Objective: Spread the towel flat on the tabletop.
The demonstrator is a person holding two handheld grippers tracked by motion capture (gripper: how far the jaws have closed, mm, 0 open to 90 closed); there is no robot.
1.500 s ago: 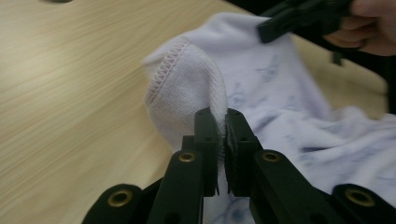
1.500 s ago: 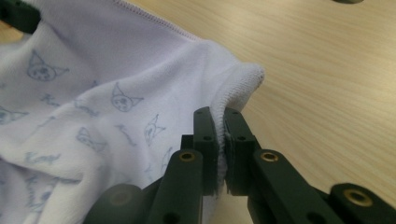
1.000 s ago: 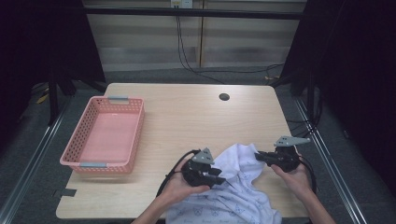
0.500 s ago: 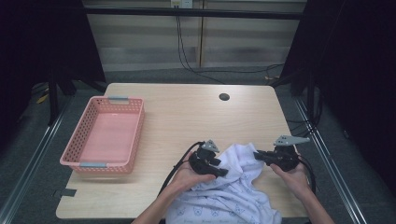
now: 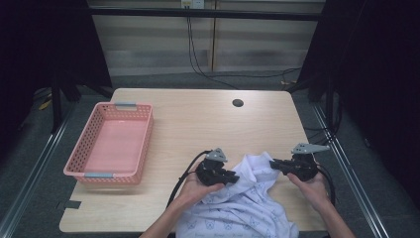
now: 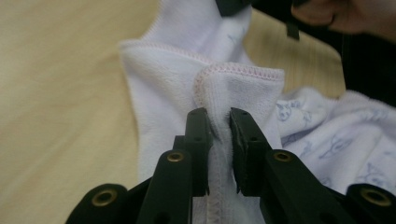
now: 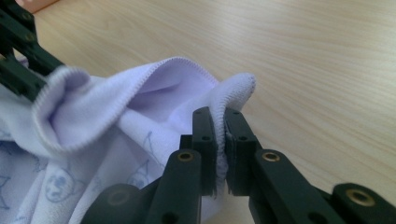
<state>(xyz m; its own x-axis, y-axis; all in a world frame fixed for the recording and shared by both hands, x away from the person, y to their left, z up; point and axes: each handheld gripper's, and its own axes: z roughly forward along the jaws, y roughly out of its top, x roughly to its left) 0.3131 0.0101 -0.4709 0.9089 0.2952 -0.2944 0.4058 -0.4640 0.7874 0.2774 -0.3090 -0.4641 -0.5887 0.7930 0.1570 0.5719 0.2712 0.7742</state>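
Whereas the left gripper (image 5: 233,177) sat lower on the cloth (image 5: 247,208) a second ago, it now lies further up and to the right, at the folded hem near the cloth's top edge. Its jaws have just been closing, and in the left gripper view they pinch the stitched hem between them. The right gripper (image 5: 274,164) has kept its place at the cloth's upper right corner; its jaws are pressed together on a fold of the edge. The cloth, white with a faint animal print, lies bunched on the near right part of the table (image 5: 198,119), between the two hands, and hangs over the near edge. The pink basket (image 5: 81,151) stands at the table's left, well apart from the cloth, with nothing in it.
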